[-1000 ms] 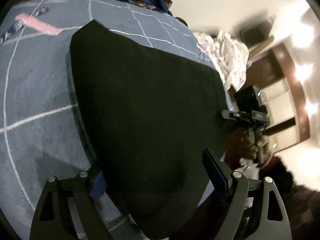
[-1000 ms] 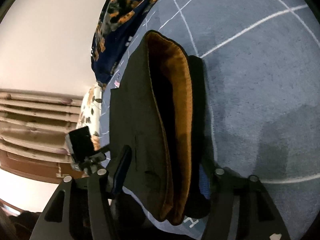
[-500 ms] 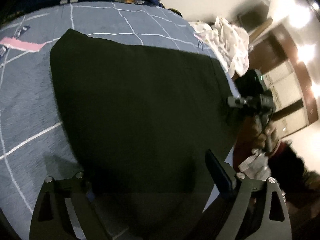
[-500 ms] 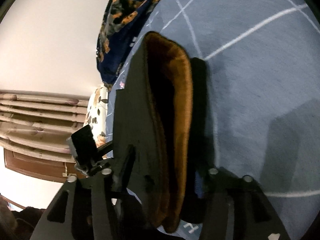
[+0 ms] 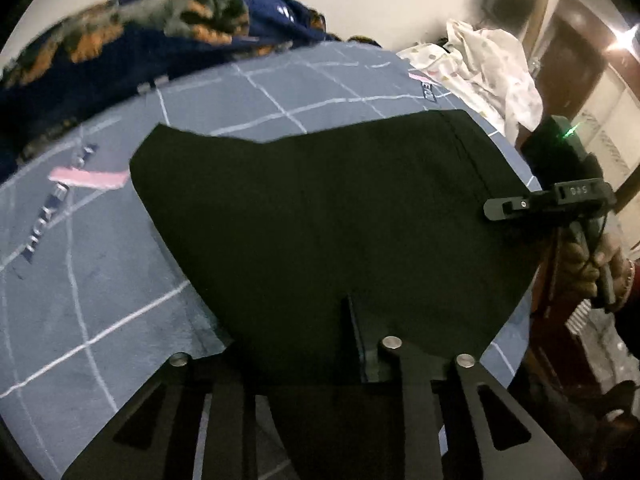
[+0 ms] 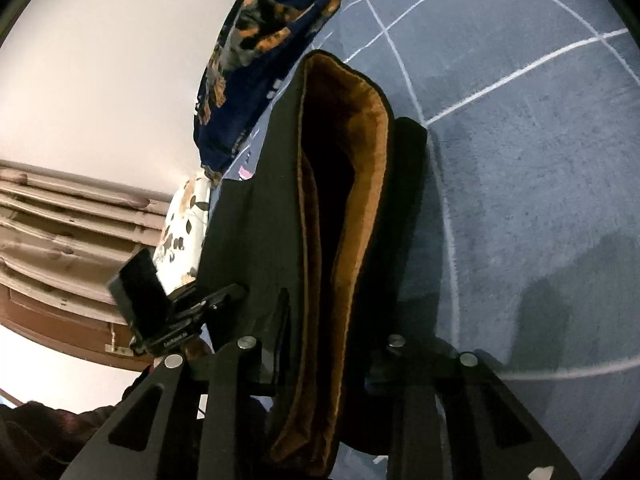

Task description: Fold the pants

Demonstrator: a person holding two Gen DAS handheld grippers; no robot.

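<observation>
Over the bed: black pants with a tan fleece lining point(image 5: 340, 216) lie in a folded panel on the grey-blue bedspread with white grid lines point(image 5: 100, 288); both my tools are at its near edge, one toward each end.
Left gripper point(image 5: 276, 356): its fingers straddle the near edge of the black cloth and sit close together; I judge them clamped on the pants, though the dark fabric hides the actual contact.
Right gripper point(image 6: 320, 344): its fingers stand either side of the stacked layers, tan lining point(image 6: 360, 200) showing between the black faces; it looks closed on the pants, gripping the whole thickness.
Across views: my right tool appears at the right edge of the panel in the left camera, touching the cloth there.
Step in hand: I judge this the carrying of a fold, both ends of one edge gripped and held a little off the bedspread.
Progress: the pants are already doubled at least once, so I take this for a late fold.
Next move: I would take both ends over together, level and at equal pace, then lay the edge flush on the far edge before letting go.
Risk: the thick stack could slip out of the right grip and splay open.
Around: a navy floral blanket point(image 5: 160, 40) and white spotted cloth point(image 5: 492, 64) lie well apart from the pants.
</observation>
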